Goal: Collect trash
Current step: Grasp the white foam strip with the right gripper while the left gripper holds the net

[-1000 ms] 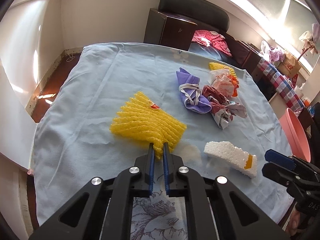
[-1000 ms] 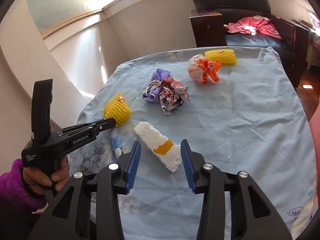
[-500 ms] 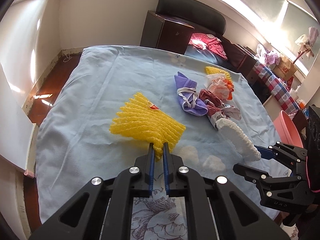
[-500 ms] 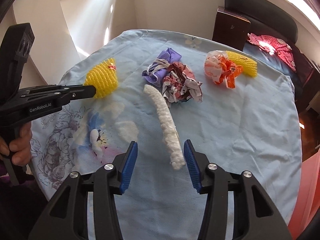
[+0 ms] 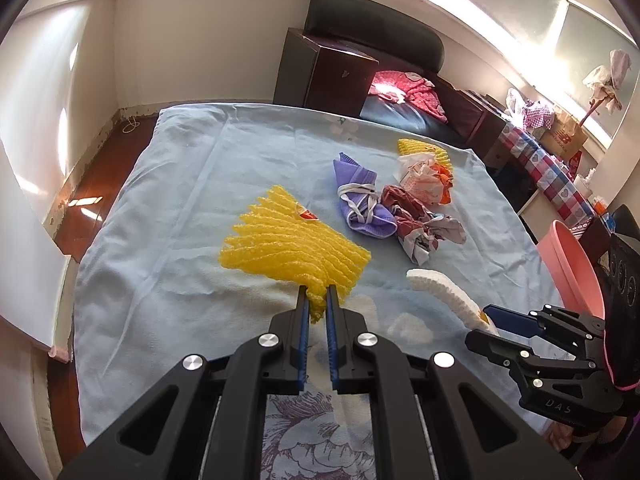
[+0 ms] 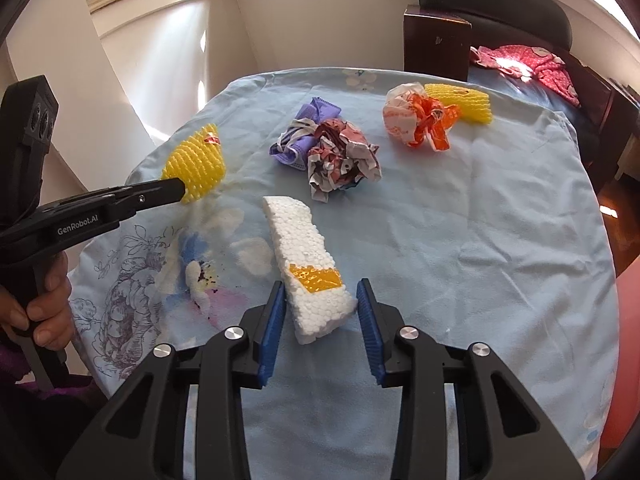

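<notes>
- The left gripper point(image 5: 316, 300) is clenched on the near corner of a yellow foam fruit net point(image 5: 292, 246); the two blue pads pinch the mesh between them. The rest of the net lies spread on the light blue bedsheet point(image 5: 180, 208) toward 11 o'clock from the fingertips.
- In the right wrist view this left gripper point(image 6: 178, 192) comes in from 9 o'clock, and the same yellow net point(image 6: 196, 164) sticks out past its tip.
- The right gripper point(image 6: 322, 304) has its fingers released and apart. The near end of a white styrofoam strip with an orange patch point(image 6: 308, 264) lies between the blue pads; I cannot tell if either pad touches it. The strip lies on the sheet and points toward 11 o'clock.
- In the left wrist view the right gripper point(image 5: 490, 326) is at 3 o'clock, with the white strip point(image 5: 444, 292) at its tip.
- Beyond the strip, at 12 o'clock, lies a crumpled red and white printed wrapper point(image 6: 340, 156), touching a purple cloth bundle with white straps point(image 6: 304, 132) on its left.
- Further, at 1 o'clock, a crumpled white and orange plastic bag point(image 6: 416, 120) lies against a second yellow foam net point(image 6: 468, 102).
- A pink plastic basin point(image 5: 568, 264) stands beside the bed at 3 o'clock in the left wrist view.
- A dark wooden cabinet point(image 5: 324, 72) stands behind the bed at 12 o'clock.
</notes>
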A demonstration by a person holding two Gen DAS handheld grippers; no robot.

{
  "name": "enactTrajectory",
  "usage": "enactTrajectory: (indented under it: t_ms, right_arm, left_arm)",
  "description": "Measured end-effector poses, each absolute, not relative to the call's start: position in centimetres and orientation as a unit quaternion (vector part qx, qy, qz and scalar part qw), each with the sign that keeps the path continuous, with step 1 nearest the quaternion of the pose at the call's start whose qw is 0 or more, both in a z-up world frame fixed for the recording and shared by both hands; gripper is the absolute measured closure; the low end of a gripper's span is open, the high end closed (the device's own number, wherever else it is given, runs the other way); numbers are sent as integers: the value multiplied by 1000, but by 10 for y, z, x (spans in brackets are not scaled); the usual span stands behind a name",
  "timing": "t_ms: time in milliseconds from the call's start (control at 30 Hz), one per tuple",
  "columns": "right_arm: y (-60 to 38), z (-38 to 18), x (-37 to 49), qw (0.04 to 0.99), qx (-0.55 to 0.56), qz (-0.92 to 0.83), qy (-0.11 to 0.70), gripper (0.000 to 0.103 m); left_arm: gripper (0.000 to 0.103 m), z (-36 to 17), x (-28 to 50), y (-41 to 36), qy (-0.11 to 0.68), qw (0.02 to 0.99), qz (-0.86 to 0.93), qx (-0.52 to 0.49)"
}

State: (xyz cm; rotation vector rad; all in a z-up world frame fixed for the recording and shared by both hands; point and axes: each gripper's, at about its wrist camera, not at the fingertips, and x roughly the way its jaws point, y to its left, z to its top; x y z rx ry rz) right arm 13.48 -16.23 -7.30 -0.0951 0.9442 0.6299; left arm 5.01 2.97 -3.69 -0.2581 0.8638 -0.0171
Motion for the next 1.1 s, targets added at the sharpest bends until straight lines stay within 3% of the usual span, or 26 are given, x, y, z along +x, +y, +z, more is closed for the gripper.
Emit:
enactTrajectory:
  t_ms: [1100]
  right_arm:
    - [-314, -17, 85, 918, 74, 148, 360, 66]
  left_arm:
    - [96, 24, 67, -146, 335, 925, -178, -22]
